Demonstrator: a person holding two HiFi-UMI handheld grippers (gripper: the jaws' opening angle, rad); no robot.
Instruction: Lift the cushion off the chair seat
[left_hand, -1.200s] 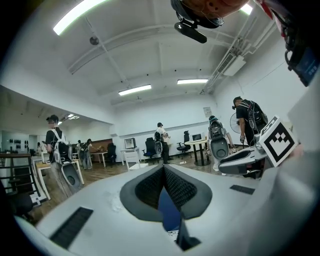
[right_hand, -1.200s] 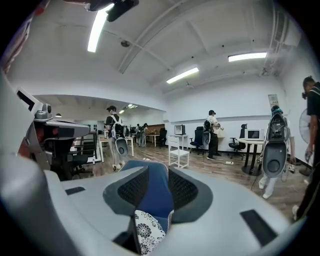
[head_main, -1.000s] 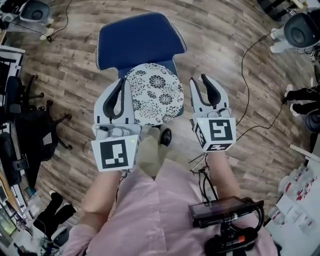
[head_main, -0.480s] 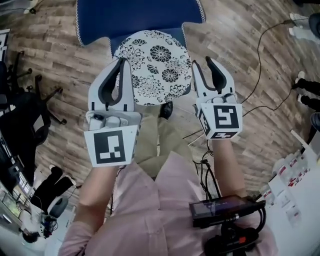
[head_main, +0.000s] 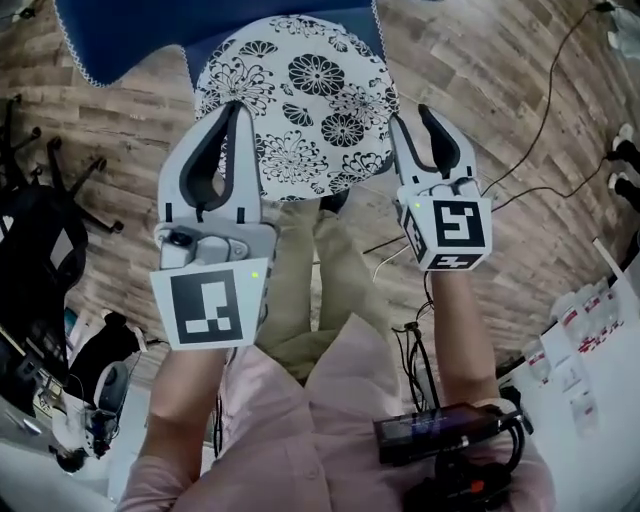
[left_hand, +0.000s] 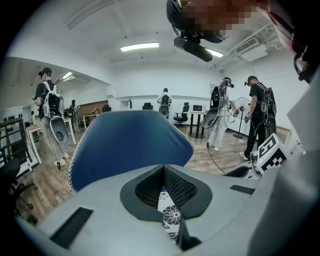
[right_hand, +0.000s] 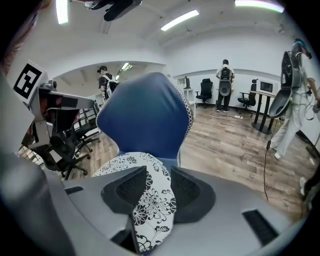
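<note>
A round white cushion (head_main: 300, 90) with black flowers lies on the seat of a blue chair (head_main: 120, 30). My left gripper (head_main: 235, 108) hovers over the cushion's left edge, fingertips touching; through the gap behind them the left gripper view shows a strip of cushion (left_hand: 170, 216) and the blue backrest (left_hand: 130, 145). My right gripper (head_main: 413, 118) is open at the cushion's right edge. In the right gripper view the cushion's rim (right_hand: 150, 205) runs through the gap between its two pads, in front of the backrest (right_hand: 145, 120). Whether either gripper touches the cushion I cannot tell.
A black office chair (head_main: 40, 240) stands at the left and cables (head_main: 520, 190) trail over the wood floor at the right. A white table (head_main: 590, 380) with small items is at the lower right. Several people stand far back in the room (left_hand: 220, 115).
Both grippers have moved forward to the cushion, which now looks larger and nearer. They went from short of its near edge to flanking its left and right edges. Jaw openings look unchanged.
</note>
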